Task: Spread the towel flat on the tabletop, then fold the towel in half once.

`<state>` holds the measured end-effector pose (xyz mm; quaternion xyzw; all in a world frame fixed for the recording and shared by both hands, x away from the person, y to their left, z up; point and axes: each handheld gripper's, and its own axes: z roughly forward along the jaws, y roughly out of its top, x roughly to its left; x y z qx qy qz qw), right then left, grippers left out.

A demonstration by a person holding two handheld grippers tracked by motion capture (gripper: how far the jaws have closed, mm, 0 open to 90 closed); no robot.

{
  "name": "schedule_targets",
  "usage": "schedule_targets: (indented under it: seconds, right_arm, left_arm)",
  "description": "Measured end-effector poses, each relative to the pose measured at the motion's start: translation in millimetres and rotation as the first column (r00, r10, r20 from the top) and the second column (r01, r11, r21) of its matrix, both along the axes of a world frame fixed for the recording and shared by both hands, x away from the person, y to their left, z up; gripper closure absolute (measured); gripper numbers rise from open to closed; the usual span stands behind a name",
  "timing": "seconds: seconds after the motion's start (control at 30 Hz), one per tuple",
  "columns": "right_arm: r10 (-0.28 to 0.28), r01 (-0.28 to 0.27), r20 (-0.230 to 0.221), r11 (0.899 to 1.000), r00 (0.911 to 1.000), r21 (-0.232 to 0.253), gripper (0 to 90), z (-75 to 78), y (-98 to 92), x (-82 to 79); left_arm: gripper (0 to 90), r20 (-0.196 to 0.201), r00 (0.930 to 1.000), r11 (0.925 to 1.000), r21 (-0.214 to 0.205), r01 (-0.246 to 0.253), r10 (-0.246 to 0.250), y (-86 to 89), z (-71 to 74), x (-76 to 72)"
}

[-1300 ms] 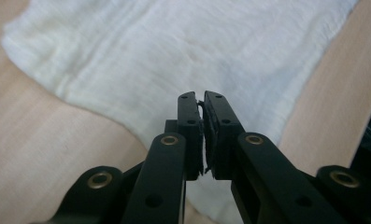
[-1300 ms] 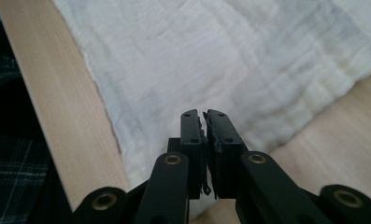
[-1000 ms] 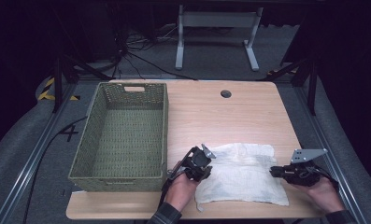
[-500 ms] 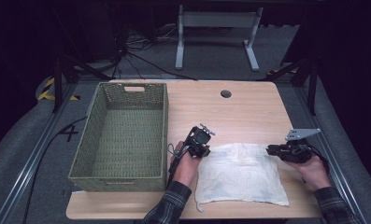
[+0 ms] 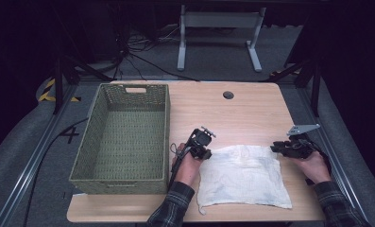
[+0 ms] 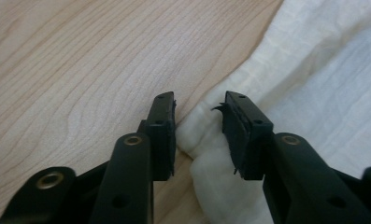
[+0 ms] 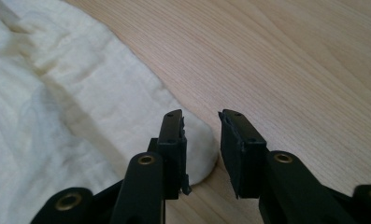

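white cloth (image 5: 244, 177) spread flat on the near half of the light wooden table (image 5: 251, 111), just right of the green woven basket (image 5: 123, 137) and apart from it.

left gripper (image 5: 205, 150) held low at the cloth's far left corner, forearm in a plaid sleeve (image 5: 173, 208) coming up from the near edge, hand wrapped around the body. jaws just been opening, now standing apart with a bunched fold of the corner (image 6: 199, 135) between them; pads not pressing on it, the right one just beside the fabric.

right gripper (image 5: 276, 148) held low at the far right corner, hand (image 5: 310, 163) behind it near the table's right edge, pointing in toward the cloth. jaws also just been opening, now apart, rounded corner of the cloth (image 7: 199, 149) lying beneath the left jaw, bare wood showing in the gap.
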<state>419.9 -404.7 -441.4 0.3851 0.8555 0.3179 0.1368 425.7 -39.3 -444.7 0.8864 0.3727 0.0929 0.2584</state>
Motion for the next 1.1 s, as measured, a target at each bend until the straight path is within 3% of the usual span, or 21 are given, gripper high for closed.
schedule_targets:
  seconds: [0.13, 0.23, 0.5, 0.77, 0.93, 1.1]
  right_arm:
    - [-0.001, 0.001, -0.016, 1.0, 0.9999, -0.004, 76.0, -4.9, -1.2, 2.6]
    - [0.004, -0.004, -0.023, 1.0, 0.9997, 0.005, 85.2, -5.1, -1.4, 3.0]
    - [-0.018, 0.017, 0.035, 0.999, 0.9992, 0.034, 86.6, 5.3, -3.7, 12.7]
    - [-0.056, 0.051, 0.075, 0.997, 0.9956, 0.057, 86.8, 9.0, -2.4, 35.6]
    - [-0.073, 0.068, 0.098, 0.996, 0.9925, 0.053, 87.0, 17.4, -2.4, 49.8]
    - [-0.095, 0.088, 0.126, 0.994, 0.9874, 0.059, 87.3, 27.7, -5.7, 60.3]
  left_arm:
    - [81.9, 0.003, 0.9999, 0.9999, 0.001, 0.017, -0.017, -2.2, 0.1, -0.4]
    - [85.2, 0.007, 0.9999, 1.0, 0.002, 0.009, -0.01, -4.2, 0.2, 0.3]
    - [85.9, 0.082, 0.9946, 0.9979, -0.022, -0.061, 0.063, -5.6, 15.7, 20.4]
    - [85.7, 0.107, 0.9851, 0.9891, -0.074, -0.128, 0.135, -5.0, 18.1, 47.7]
    - [85.7, 0.131, 0.9798, 0.9853, -0.1, -0.138, 0.151, -3.3, 26.6, 61.9]
    - [85.7, 0.165, 0.974, 0.9859, -0.088, -0.142, 0.155, -6.1, 35.6, 73.3]
